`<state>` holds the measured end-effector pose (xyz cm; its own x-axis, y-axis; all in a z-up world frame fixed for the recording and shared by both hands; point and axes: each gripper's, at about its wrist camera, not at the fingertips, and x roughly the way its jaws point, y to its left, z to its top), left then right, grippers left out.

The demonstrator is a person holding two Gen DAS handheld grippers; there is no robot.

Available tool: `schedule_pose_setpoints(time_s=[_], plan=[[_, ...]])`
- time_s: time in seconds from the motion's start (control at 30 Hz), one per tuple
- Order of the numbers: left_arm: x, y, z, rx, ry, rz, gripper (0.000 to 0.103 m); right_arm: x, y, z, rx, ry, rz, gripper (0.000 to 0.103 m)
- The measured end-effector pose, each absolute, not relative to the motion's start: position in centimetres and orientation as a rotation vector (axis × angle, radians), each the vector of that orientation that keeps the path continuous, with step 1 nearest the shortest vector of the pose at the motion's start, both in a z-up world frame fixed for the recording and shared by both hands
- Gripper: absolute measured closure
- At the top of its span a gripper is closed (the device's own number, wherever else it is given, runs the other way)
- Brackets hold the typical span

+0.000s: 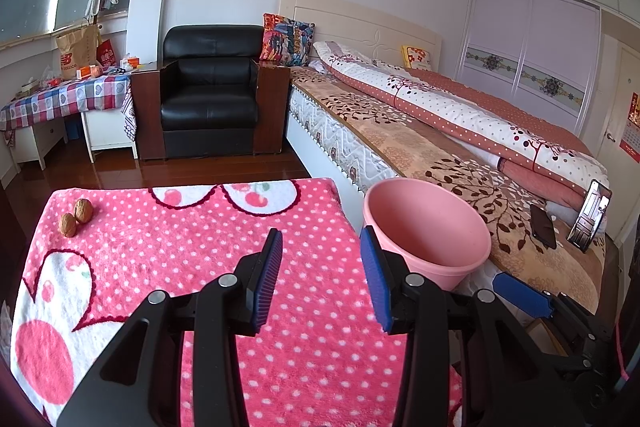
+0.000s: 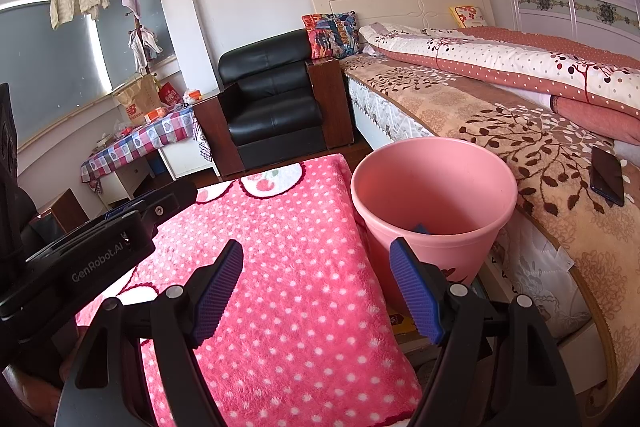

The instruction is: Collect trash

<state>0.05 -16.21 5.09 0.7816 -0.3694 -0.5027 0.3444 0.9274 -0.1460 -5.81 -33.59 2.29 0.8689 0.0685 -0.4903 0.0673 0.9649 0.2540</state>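
Observation:
Two brown walnuts (image 1: 76,217) lie at the far left of the pink polka-dot blanket (image 1: 200,251) that covers the table. A pink plastic bin (image 1: 426,231) stands right of the table, against the bed; in the right wrist view the bin (image 2: 434,199) has a small blue item at its bottom. My left gripper (image 1: 320,247) is open and empty above the blanket's right part, well right of the walnuts. My right gripper (image 2: 318,259) is open and empty, low beside the bin at the table's right edge. The walnuts are hidden in the right wrist view.
A bed (image 1: 460,131) with a leaf-pattern cover runs along the right, with a dark phone (image 1: 543,227) and a propped phone (image 1: 592,215) on it. A black armchair (image 1: 210,95) and a checked-cloth side table (image 1: 68,99) stand beyond the table.

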Motion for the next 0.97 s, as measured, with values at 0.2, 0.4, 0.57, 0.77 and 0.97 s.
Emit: schedule_pose_setpoints(time_s=[0.2,0.4,0.57,0.77,0.97], plan=[[0.03,-16.28,5.10,-0.045,0.551,-0.390,0.062,-5.81,-33.59,2.30,0.269,0.520,0.001,0.028],[-0.12,-16.38,5.06,-0.043,0.550,-0.397,0.062,-5.80,-33.62,2.31,0.270,0.520,0.001,0.028],[-0.18,-16.39,5.03,-0.044,0.548,-0.404,0.062,-5.80,-33.63,2.31,0.270,0.520,0.000,0.028],[-0.24,-16.39,5.01,-0.032,0.543,-0.404,0.062,-5.78,-33.67,2.31,0.270,0.520,0.000,0.028],[-0.09,-16.15,4.86,-0.033,0.545,-0.397,0.062,-5.80,-33.68,2.27,0.271,0.522,0.001,0.028]])
